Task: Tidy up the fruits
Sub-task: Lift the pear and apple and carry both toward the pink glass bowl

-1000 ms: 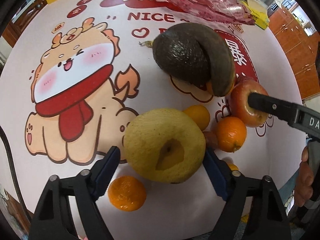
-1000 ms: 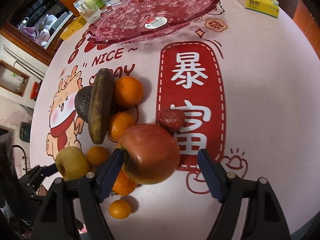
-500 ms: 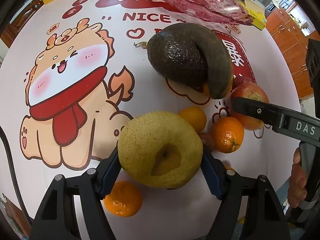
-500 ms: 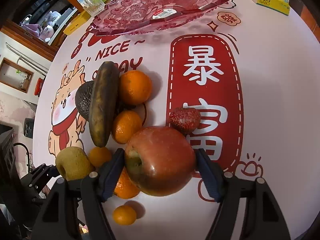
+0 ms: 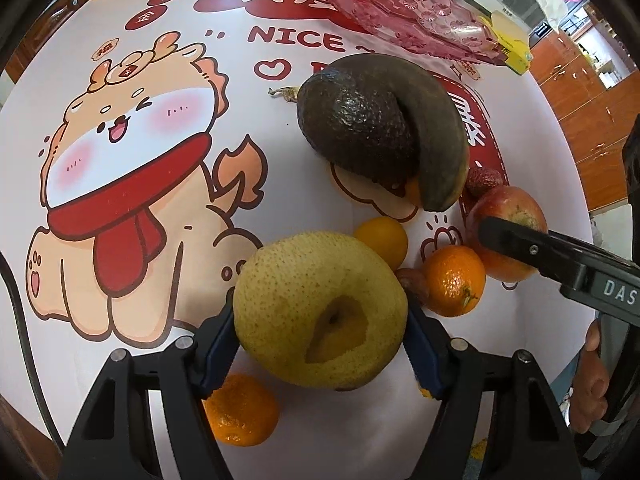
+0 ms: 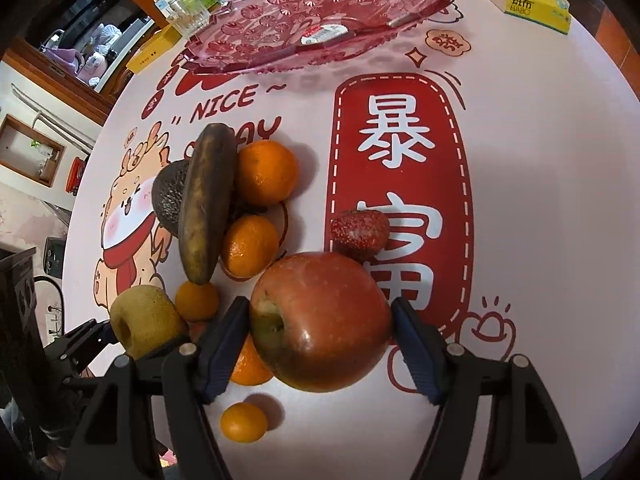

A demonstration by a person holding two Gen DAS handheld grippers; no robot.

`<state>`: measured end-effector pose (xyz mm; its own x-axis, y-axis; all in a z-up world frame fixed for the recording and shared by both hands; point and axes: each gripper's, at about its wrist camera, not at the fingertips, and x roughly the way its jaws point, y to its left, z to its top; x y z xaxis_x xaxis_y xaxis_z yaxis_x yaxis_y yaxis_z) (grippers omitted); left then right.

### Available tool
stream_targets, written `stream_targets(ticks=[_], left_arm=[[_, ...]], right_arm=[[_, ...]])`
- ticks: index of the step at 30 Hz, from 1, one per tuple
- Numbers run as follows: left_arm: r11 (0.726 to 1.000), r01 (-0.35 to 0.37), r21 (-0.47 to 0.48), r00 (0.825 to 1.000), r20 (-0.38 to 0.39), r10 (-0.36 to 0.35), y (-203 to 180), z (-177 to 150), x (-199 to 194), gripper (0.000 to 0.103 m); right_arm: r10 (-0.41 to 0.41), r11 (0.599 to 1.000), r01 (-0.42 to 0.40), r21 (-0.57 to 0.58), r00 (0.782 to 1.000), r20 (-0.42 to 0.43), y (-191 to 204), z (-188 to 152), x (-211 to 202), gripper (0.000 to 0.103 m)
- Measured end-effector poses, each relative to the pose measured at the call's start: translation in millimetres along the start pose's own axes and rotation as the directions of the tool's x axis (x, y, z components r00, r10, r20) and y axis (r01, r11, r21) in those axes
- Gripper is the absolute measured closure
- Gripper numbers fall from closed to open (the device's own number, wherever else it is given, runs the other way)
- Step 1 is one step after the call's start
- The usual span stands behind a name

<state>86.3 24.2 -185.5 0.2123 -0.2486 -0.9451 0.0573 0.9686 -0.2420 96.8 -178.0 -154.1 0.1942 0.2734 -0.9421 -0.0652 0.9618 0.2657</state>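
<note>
Now left tool (image 5: 320, 334) grips pear (image 5: 320, 308); right tool (image 6: 320, 338) grips apple (image 6: 320, 320).

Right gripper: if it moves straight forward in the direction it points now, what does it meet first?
The right gripper is already shut on the apple. Straight ahead, the apple would probably meet the small red fruit first; depth is unclear.

Yellow pear (image 5: 320, 312) w/ red apple (image 6: 320, 320); both claw-pinched
</note>
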Motion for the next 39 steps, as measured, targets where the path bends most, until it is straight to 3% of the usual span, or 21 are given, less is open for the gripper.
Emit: stream_targets(ticks=[7,13,21,28,32,35,39], left_arm=[[1.000,-0.003,-0.016,1.000,0.009,0.003,4,-10,-7,0.032],[0.999,-0.053,0.004,0.996,0.076,0.053,-3,-11,-39,0.032],[0.987,-0.146,0.071,0.962,0.242,0.125,-22,16,-123,0.032],[0.964,-0.236,0.119,0.890,0.425,0.165,-48,65,-200,0.032],[0.953,-0.274,0.131,0.851,0.494,0.177,-61,98,-228,0.032],[0.947,-0.293,0.133,0.828,0.531,0.181,-68,119,-243,0.032],[0.946,-0.297,0.130,0.806,0.565,0.176,-76,153,-252,0.032]], right_arm=[[0.000,1.000,0.000,-0.027,0.999,0.035,7,-5,-15,0.031],[0.002,0.999,0.001,-0.043,0.998,0.063,11,-9,-29,0.031],[-0.016,0.986,0.051,-0.157,0.977,0.215,38,1,-89,0.031],[-0.037,0.960,0.145,-0.241,0.914,0.403,59,35,-161,0.031],[-0.073,0.947,0.219,-0.234,0.859,0.507,63,65,-197,0.031],[-0.109,0.939,0.273,-0.208,0.813,0.572,63,90,-218,0.031],[-0.151,0.938,0.309,-0.158,0.774,0.615,59,120,-228,0.031]])
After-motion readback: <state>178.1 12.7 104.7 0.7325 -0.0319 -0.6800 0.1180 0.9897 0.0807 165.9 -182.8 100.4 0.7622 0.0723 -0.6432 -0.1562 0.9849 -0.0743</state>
